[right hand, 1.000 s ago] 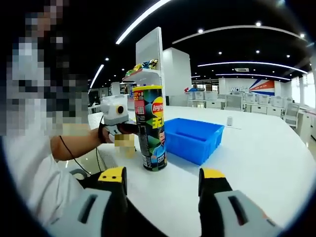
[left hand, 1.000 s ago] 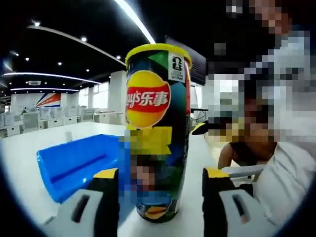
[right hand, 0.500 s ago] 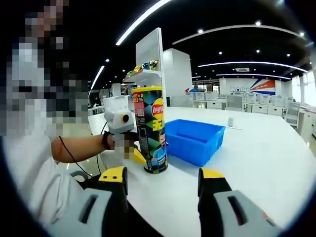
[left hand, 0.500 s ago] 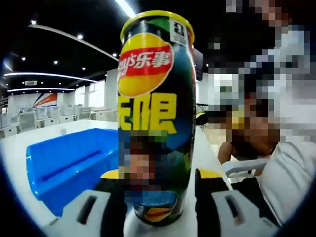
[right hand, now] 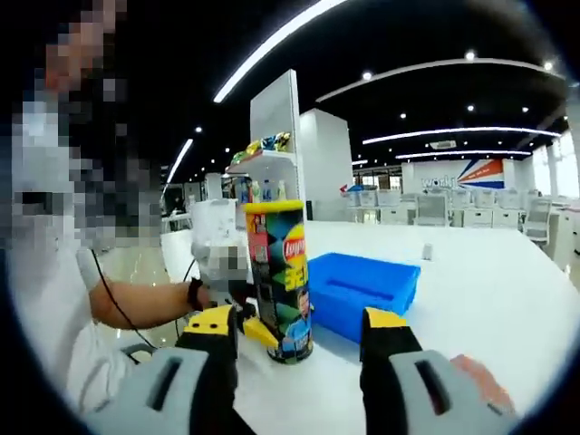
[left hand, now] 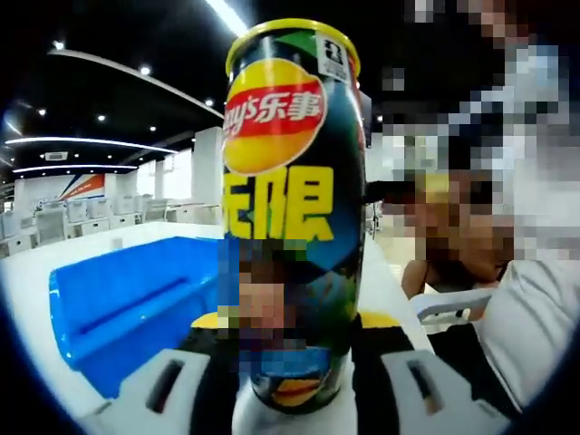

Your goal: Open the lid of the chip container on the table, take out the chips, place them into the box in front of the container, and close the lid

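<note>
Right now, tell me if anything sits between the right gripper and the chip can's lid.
Nothing visible blocks it. The right gripper is open, with bare white table between it and the chip can. The left gripper meets the can low on its side, well below the yellow lid. The blue box stands beside the can.

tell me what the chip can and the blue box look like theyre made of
Chip can: glossy printed wrap with light glare, probably coated cardboard or foil; the yellow lid looks like plastic. Blue box: smooth, uniformly coloured moulded plastic with a soft sheen on its walls and rim. The left tongs sit on either side of the can's base.
</note>
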### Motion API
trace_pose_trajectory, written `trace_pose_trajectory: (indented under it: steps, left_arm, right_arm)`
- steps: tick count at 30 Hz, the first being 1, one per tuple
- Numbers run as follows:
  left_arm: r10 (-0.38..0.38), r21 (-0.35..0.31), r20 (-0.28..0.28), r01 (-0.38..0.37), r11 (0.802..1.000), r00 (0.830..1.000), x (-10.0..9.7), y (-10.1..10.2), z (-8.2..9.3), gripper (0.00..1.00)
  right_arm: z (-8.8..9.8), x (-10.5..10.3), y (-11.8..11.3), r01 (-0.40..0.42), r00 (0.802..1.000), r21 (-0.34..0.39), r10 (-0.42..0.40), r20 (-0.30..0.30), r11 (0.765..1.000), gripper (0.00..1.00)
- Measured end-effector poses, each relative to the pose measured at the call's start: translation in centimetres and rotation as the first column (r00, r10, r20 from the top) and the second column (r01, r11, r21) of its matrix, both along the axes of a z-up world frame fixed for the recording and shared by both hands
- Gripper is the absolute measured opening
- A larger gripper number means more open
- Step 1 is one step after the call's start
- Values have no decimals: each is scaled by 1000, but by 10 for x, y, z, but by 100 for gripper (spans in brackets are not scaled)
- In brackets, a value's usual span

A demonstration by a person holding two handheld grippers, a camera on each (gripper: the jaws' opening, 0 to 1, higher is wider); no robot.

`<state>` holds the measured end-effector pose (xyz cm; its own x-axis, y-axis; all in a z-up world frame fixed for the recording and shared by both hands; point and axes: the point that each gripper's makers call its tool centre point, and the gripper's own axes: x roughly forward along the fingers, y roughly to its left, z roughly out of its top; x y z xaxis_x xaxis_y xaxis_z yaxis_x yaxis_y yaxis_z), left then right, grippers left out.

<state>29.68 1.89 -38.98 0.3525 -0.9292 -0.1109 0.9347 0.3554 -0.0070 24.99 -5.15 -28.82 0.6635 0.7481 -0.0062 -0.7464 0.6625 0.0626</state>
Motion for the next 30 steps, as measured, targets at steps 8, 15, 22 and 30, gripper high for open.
trace_pose_trajectory:
  steps: [8,15,22,30]
  left_arm:
    - [0,11,0,0,1000,1000,1,1,-1,49]
    - [1,14,-1,-1,1000,1000,2,2,-1,49]
    - [-2,17,0,2,1000,1000,2,1,-2,49]
    - [-5,20,4,5,1000,1000,1,0,-2,49]
  right_arm:
    - [31,16,53,-46,993,-28,49,109,999,65]
    - [52,34,85,-35,983,-18,38,181,999,61]
    - [51,42,100,-57,989,-31,61,136,998,59]
    - [46,49,104,-36,989,-82,48,142,996,51]
